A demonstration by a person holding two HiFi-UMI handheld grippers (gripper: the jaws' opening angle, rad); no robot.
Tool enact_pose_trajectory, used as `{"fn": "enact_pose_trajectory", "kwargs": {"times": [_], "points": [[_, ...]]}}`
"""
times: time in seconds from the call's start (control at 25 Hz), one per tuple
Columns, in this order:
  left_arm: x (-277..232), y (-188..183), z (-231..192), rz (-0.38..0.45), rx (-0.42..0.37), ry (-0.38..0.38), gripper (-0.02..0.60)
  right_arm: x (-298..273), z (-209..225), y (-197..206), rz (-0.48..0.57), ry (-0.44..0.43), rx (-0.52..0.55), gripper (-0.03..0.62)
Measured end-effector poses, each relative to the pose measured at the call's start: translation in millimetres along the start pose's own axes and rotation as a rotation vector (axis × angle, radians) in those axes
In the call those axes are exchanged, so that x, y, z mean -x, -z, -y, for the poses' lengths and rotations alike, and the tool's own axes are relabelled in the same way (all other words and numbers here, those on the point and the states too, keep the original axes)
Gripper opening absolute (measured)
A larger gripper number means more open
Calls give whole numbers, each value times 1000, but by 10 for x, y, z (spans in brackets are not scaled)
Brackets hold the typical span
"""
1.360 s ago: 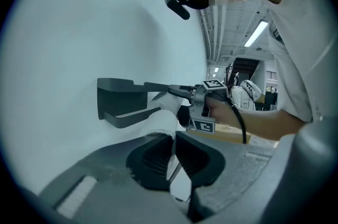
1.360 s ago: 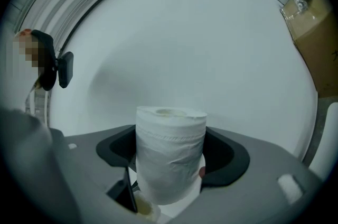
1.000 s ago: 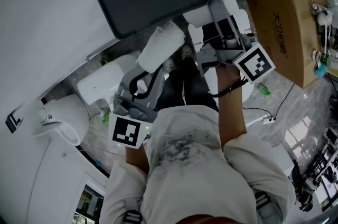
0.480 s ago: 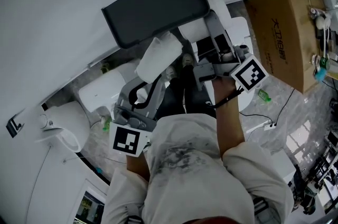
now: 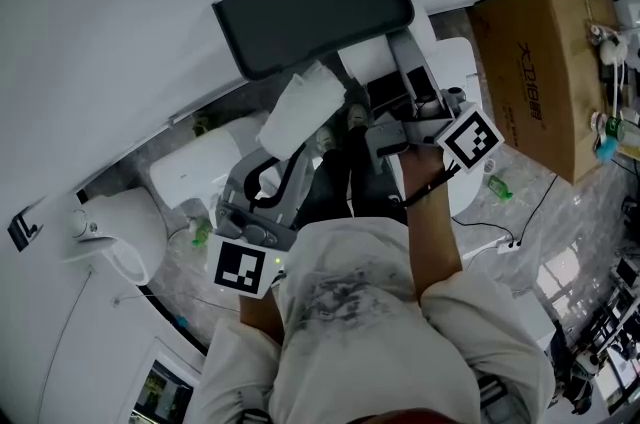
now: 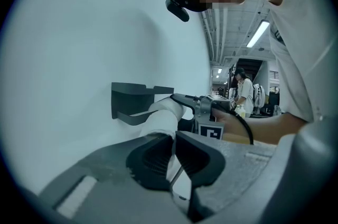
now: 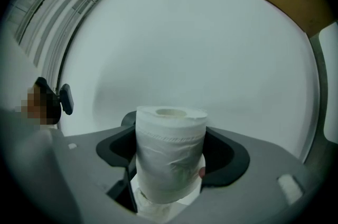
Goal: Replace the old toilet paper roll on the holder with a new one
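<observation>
The right gripper point(image 7: 171, 155) is clamping a white cylindrical toilet paper roll point(image 7: 170, 128) across its middle. Its jaws are spreading wide around the roll, and the core hole is facing 12 o'clock in the right gripper view. In the head view the dark grey wall-mounted holder point(image 5: 310, 7) is sitting at 12 o'clock from the roll, whose long axis is running from 1 to 7 o'clock. The left gripper point(image 6: 174, 150), jaws pressed almost together, is hanging farther off at 7 o'clock, so the right hand is nearer.
</observation>
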State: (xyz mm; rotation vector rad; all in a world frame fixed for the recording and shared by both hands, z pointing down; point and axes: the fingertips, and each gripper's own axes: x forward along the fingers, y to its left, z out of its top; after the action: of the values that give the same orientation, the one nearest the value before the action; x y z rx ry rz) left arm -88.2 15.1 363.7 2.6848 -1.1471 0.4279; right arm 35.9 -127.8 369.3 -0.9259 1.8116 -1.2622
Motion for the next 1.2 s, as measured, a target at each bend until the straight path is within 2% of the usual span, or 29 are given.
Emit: {"fn": "enact_pose_trajectory", "kwargs": {"times": [0.48,0.92,1.2], "points": [[125,-21,-63,20,4,-36,18,-53,-17,205,-28,-17,-50,373],[302,22,-155,9,13,-60,18,-122,-80,492,-60,-28,-82,373],[321,56,-170,-3,25,-78,18,-114,-50,540,-66,-31,-108,373]]}}
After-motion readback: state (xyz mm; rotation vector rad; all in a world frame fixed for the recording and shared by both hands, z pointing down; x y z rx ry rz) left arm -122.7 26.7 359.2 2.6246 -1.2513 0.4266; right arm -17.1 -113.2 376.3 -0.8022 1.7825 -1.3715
